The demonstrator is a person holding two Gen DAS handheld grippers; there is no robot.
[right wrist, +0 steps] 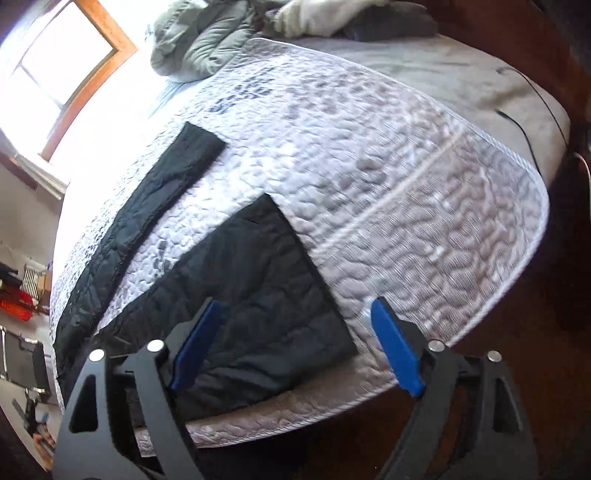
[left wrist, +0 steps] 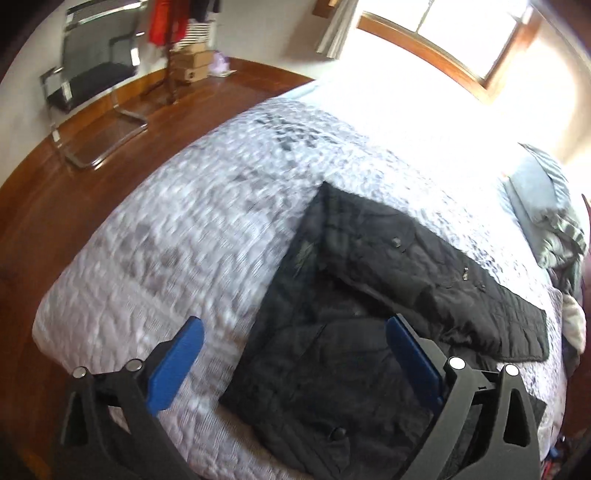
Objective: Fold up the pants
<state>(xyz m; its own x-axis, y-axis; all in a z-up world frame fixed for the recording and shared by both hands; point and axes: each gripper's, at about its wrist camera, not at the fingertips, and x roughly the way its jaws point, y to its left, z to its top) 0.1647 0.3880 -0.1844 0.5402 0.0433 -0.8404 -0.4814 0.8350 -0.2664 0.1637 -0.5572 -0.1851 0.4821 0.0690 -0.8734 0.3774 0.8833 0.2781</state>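
Black quilted pants point(left wrist: 354, 295) lie flat on a white quilted mattress point(left wrist: 177, 229). In the left wrist view the waist end with a button is nearest and one leg runs off to the right. My left gripper point(left wrist: 295, 332) is open and empty above the near part of the pants. In the right wrist view the pants point(right wrist: 258, 295) show two legs spread apart, one leg point(right wrist: 162, 199) reaching far left. My right gripper point(right wrist: 299, 314) is open and empty above the nearer leg's end, by the mattress point(right wrist: 406, 184) edge.
A heap of grey and white clothes point(right wrist: 221, 37) lies at the far end of the bed. A chair point(left wrist: 92, 74) and stacked boxes point(left wrist: 192, 62) stand on the wooden floor point(left wrist: 44, 192). A window point(left wrist: 461, 33) glares bright. A black cable point(right wrist: 535, 103) runs along the mattress.
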